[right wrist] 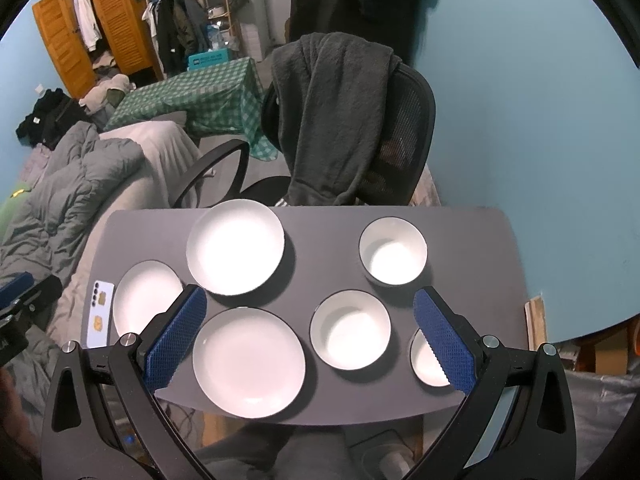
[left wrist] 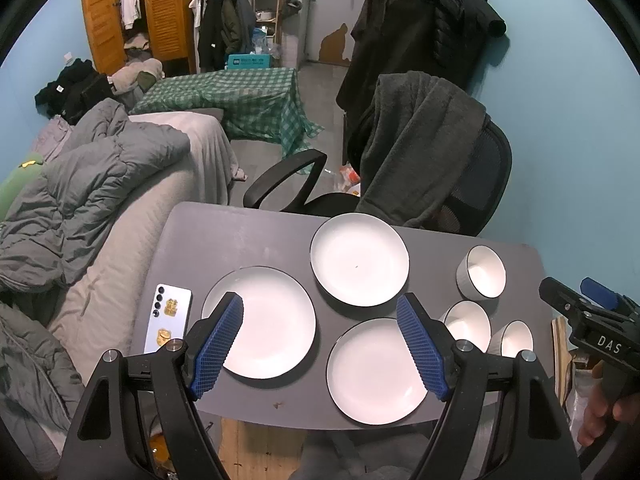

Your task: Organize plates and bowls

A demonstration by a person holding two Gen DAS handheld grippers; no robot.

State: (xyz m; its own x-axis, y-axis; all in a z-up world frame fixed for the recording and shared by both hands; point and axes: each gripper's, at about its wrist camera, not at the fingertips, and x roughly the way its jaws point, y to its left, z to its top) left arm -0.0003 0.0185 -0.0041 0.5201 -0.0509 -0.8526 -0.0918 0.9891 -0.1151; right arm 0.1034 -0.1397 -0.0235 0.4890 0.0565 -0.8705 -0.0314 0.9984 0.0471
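Three white plates lie on the grey table [left wrist: 248, 236]: a left plate [left wrist: 276, 324], a far plate [left wrist: 360, 260] and a near plate [left wrist: 372, 372]. Three white bowls stand at the right: a far bowl [left wrist: 482, 272], a middle bowl [left wrist: 468, 324] and a near bowl [left wrist: 516, 338]. My left gripper [left wrist: 320, 308] is open and empty, high above the plates. In the right wrist view the plates [right wrist: 248, 360] [right wrist: 236, 246] [right wrist: 144, 296] and bowls [right wrist: 394, 250] [right wrist: 350, 330] [right wrist: 426, 360] show below my right gripper [right wrist: 310, 300], which is open and empty.
A white phone [left wrist: 168, 322] lies at the table's left edge. An office chair [left wrist: 424, 160] draped with a grey garment stands behind the table. A bed with a grey duvet [left wrist: 88, 184] is at the left. The blue wall [left wrist: 572, 140] is at the right.
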